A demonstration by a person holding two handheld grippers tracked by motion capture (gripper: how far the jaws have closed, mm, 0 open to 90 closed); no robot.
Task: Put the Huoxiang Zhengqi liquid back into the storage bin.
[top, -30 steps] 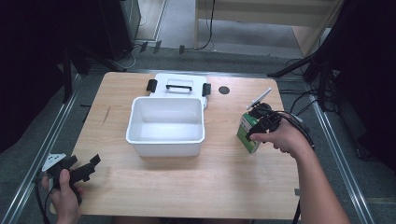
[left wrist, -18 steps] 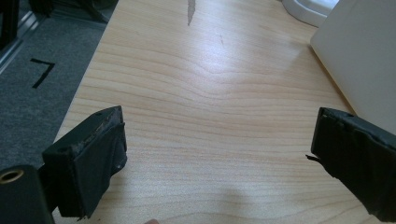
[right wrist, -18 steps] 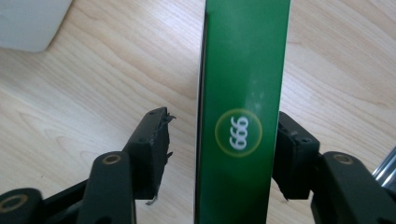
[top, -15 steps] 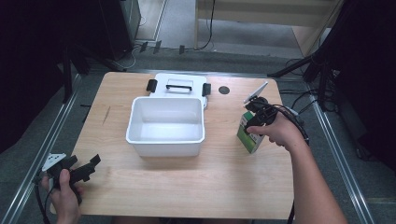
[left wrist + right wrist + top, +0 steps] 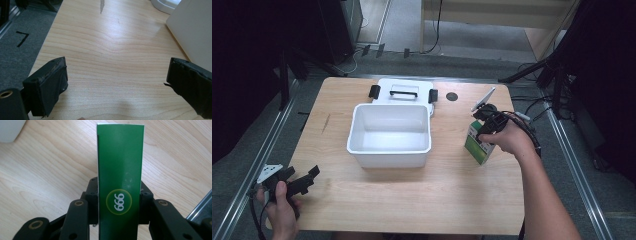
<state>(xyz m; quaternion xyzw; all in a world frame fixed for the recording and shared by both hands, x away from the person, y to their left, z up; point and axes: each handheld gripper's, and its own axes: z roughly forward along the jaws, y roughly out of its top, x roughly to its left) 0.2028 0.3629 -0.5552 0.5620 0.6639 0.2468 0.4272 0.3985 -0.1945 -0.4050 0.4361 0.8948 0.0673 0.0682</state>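
Right gripper (image 5: 486,125) clamped on green carton (image 5: 478,142), fingers (image 5: 92,202) pressing its two narrow sides near the top. Carton standing on the desk (image 5: 412,200) right of the white bin (image 5: 389,135), well apart from it, long axis running straight out between the fingers. Bin open, lid (image 5: 403,92) behind it, lying leftward of the carton; right hand clearly nearer. Left gripper (image 5: 294,182) at the near-left corner, fingers (image 5: 47,85) spread wide, holding nothing.

High view overhead, facing forward-down on whole table (image 5: 412,200); gripper views low, close to tabletop; white bin (image 5: 389,135) shared with left gripper view (image 5: 195,30)
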